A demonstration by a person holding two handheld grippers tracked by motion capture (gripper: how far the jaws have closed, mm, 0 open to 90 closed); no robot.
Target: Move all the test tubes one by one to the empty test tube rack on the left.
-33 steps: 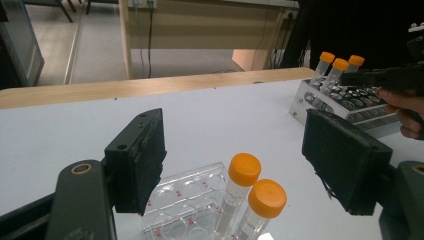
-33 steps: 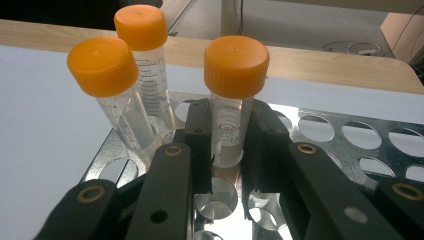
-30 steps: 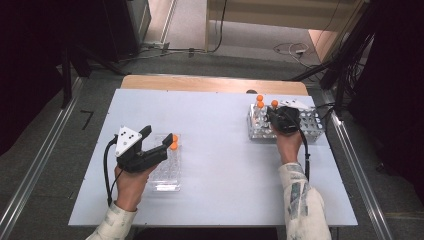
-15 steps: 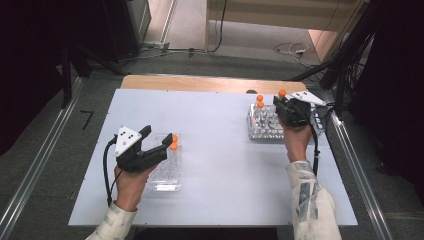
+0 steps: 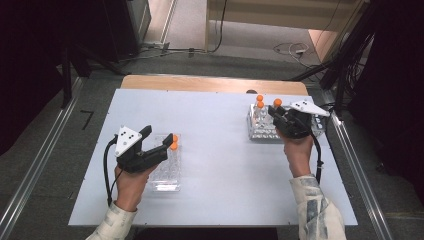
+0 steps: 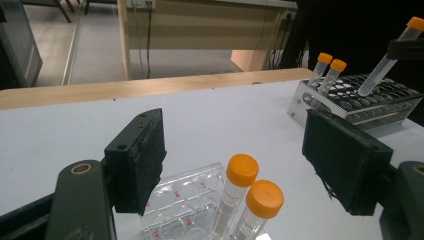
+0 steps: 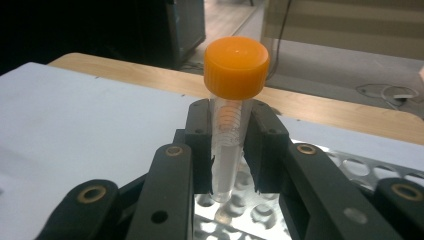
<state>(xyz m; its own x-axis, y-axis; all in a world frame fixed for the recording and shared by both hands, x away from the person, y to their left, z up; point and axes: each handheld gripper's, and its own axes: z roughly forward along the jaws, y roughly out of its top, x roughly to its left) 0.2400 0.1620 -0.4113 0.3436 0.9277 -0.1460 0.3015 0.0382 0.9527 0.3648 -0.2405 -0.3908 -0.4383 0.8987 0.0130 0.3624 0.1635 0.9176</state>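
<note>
The left gripper [image 5: 159, 145] is held with jaws apart over the clear tray [image 5: 165, 167], where two capped tubes [image 6: 250, 200] stand between the pads, untouched. A tube [image 7: 230, 110] is clamped below its orange cap by the right gripper [image 5: 278, 114], its tip just above the metal rack [image 5: 260, 131]. The tube could be tilted or let slip if swung quickly, and the rack's two standing tubes [image 6: 327, 70] could be knocked. Bare table [image 5: 220, 150] is left between rack and tray; the rack sits near the right edge.
</note>
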